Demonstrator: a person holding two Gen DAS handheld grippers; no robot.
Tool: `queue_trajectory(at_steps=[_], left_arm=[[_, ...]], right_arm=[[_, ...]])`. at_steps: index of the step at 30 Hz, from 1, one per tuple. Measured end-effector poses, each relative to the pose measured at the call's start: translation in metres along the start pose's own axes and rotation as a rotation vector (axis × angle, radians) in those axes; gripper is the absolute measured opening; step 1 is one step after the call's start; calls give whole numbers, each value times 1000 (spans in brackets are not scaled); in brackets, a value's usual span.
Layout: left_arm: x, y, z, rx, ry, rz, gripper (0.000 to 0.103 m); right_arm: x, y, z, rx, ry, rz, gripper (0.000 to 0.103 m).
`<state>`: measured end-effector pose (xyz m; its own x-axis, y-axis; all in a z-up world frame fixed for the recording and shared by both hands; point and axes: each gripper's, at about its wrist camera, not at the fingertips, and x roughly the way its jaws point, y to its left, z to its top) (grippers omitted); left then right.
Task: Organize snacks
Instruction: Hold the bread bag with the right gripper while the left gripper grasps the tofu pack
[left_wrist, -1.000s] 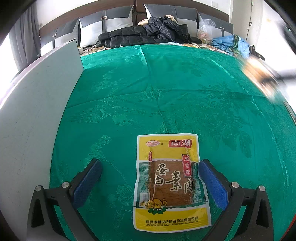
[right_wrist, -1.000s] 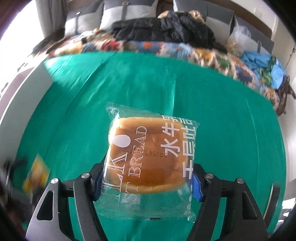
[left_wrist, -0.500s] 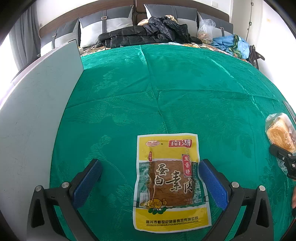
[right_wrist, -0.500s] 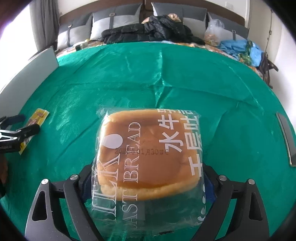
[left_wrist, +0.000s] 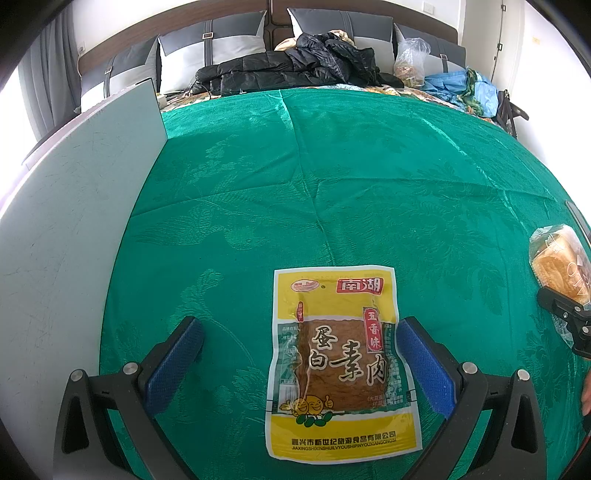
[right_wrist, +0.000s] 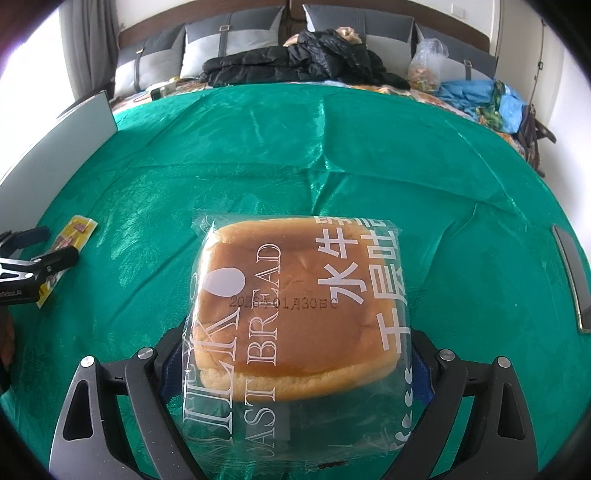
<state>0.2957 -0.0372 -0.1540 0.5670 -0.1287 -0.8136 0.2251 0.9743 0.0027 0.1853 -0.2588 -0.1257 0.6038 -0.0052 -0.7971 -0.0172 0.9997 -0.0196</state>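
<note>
A yellow snack packet (left_wrist: 341, 363) with brown tofu pictured lies flat on the green tablecloth (left_wrist: 332, 184). My left gripper (left_wrist: 295, 362) is open, its blue fingers either side of the packet's lower half, not touching it. My right gripper (right_wrist: 295, 365) is shut on a bagged milk toast bread (right_wrist: 299, 306), held low over the cloth. The bread also shows at the right edge of the left wrist view (left_wrist: 557, 262). The packet and left gripper show at the far left of the right wrist view (right_wrist: 70, 243).
A grey board (left_wrist: 74, 206) runs along the table's left side. A dark flat strip (right_wrist: 570, 273) lies at the right edge of the cloth. Behind the table is a bed with a black jacket (left_wrist: 295, 62), a plastic bag (left_wrist: 410, 59) and blue cloth (left_wrist: 461, 88).
My right gripper with the bread swung down and leftwards to low over the table, then settled. The left gripper and yellow packet have not moved.
</note>
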Motion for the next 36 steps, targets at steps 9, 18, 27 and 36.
queue_trajectory(at_steps=[9, 18, 27, 36], left_arm=[[0, 0, 0, 0, 0, 1, 103], [0, 0, 0, 0, -1, 1, 103], [0, 0, 0, 0, -1, 1, 103], [1, 1, 1, 0, -2, -4, 103]], right_arm=[[-1, 0, -1, 2, 2, -4, 94], [-1, 0, -2, 3, 2, -5, 94], [0, -1, -2, 3, 2, -5, 94], [-1, -1, -3, 3, 2, -6, 94]])
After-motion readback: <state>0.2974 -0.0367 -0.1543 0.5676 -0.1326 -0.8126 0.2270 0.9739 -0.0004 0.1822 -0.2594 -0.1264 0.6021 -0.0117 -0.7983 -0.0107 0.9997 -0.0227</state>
